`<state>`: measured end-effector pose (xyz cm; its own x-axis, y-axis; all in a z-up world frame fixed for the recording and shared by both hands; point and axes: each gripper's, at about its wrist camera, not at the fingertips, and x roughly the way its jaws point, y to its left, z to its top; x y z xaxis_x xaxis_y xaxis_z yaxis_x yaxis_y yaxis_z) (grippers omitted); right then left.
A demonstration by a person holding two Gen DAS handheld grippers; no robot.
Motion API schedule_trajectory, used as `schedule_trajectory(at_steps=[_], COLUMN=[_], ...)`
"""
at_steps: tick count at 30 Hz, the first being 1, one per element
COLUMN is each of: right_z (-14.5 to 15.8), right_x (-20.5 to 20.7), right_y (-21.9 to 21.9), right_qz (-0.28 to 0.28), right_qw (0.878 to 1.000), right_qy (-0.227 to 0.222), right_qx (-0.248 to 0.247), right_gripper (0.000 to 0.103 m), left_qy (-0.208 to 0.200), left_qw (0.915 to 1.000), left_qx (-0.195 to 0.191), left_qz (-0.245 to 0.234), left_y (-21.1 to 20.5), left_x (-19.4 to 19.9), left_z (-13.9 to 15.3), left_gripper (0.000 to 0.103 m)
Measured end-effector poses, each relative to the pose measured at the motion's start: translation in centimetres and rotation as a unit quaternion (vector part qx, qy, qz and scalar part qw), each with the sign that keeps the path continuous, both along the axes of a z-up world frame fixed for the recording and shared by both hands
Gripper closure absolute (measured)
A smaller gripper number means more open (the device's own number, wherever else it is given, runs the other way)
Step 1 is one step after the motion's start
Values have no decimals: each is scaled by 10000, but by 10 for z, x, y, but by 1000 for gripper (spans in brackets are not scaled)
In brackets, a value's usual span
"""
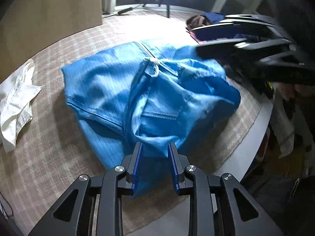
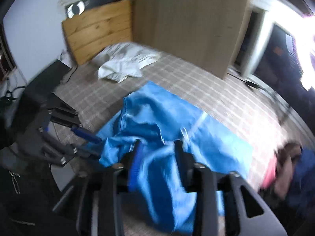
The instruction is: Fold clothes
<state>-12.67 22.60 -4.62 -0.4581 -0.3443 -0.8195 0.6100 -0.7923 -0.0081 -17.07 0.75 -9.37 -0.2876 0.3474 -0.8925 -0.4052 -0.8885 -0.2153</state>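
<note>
Left gripper (image 1: 154, 147) parted, blue garment's (image 1: 137, 90) edge between the jaws — grip unclear. Right gripper (image 2: 157, 147) also parted, blurred, blue cloth between its jaws. Garment lies bunched on the checked counter (image 1: 59, 147); white garment (image 1: 15, 106) farther off.

Surface: round-edged worktop (image 1: 254, 133) with a pale rim, covered by a beige-and-white checked cloth (image 1: 59, 147).
Centre: crumpled bright-blue pinstriped garment (image 1: 110, 84) lying on the cloth.
Far-left edge in the left wrist view: crumpled white garment (image 1: 15, 106), well apart from the blue one.
Opposite edge: heap of pink, brown and dark-blue clothes (image 2: 291, 169), blurred.
</note>
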Motion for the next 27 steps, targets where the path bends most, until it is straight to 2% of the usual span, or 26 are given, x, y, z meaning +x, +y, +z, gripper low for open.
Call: schedule_trajectory(at_steps=[4,7,10,12,13,16,21,24,27], right_z=[-28,-50,-62,-67,-68,-72,-66,-58,-63], right_x=[-43,-61,-72,-76,-79,-88,-110,-114,-118], right_y=[-24,-35,-36,-36,-36,-34,-19,-19,-28], right_qz=[644,1013,1353,1576,1631,1790,1894,2044,2143], right_qw=[9965,9915,9860,9812,9793,9728,9509,9513,9531], right_qy=[-441,-600,-914,-1103,-1190,-1466,-2308,-2171,-2065], right_qx=[314,557,352,178,120,-69,-815,-785,-559], right_gripper=[64,64,64,64,66,100,100,100,100], left_qy=[-63,-109,-81,-16,-21,115,530,557,623], left_qw=[9990,9965,9935,9912,9901,9882,9883,9871,9860], left_qx=[-125,-381,-501,-591,-620,-652,-774,-912,-1021], left_qz=[424,743,1019,1183,1259,1380,1204,1193,1165], left_y=[0,4,7,9,9,11,28,34,43], left_x=[-8,-15,-17,-18,-17,-12,6,8,10], left_z=[-1,-9,-15,-19,-22,-21,0,6,6], left_gripper=[77,77,85,98,98,102,102,102,102])
